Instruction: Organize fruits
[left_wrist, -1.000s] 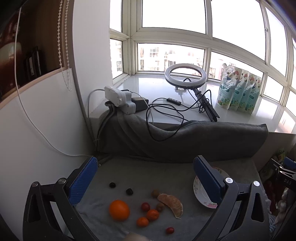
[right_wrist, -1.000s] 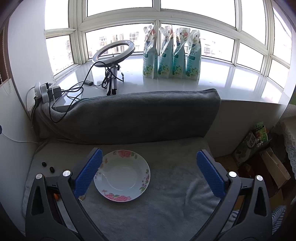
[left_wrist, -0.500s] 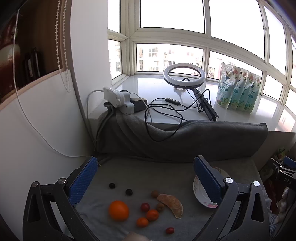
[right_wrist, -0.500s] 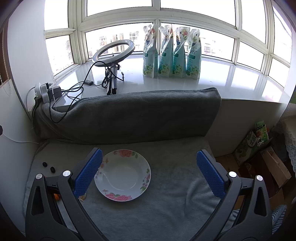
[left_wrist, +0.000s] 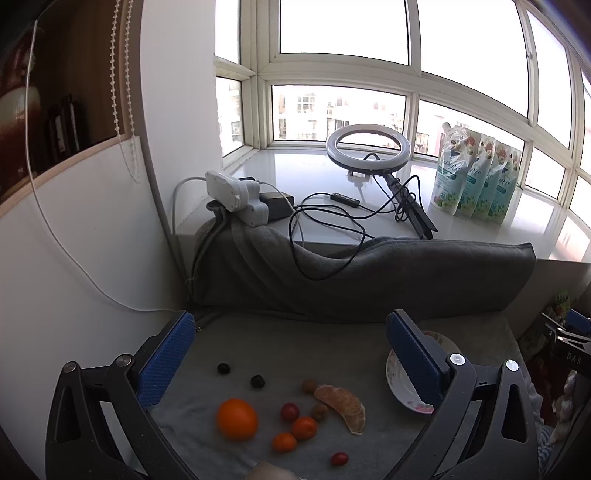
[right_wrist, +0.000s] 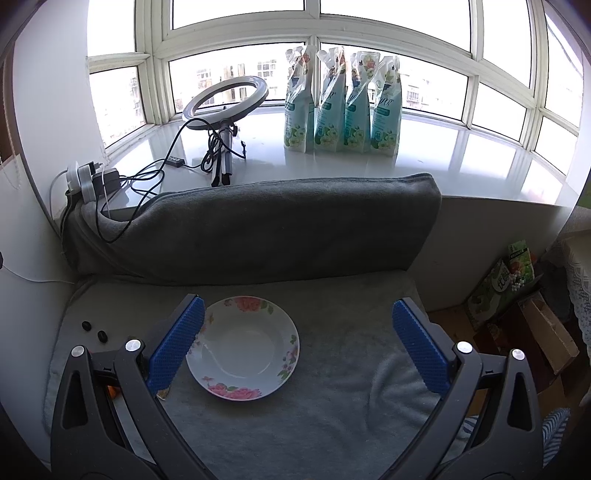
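A grey blanket covers the seat across the lower half of both views, and a grey bolster cushion runs along its back edge across the middle of each frame. Behind it, in the upper half, lies the white window sill; on it a ring light sits centre-right in the left wrist view with black cables trailing off to the left, and four teal pouches stand upright in a row at upper centre of the right wrist view.

The left gripper fills the bottom of its frame, blue pads spread wide with nothing between them. The right gripper is likewise spread wide and empty, low in its own frame.

A white floral plate lies empty on the blanket at lower centre of the right wrist view, its left rim behind the near blue pad; in the left wrist view it shows at lower right, partly hidden by a pad.

The fruit lies loose on the blanket at lower centre of the left wrist view, left of the plate: an orange, a peeled citrus segment, two small orange fruits, two red cherry tomatoes, two brown nut-like pieces, and two small dark fruits above them
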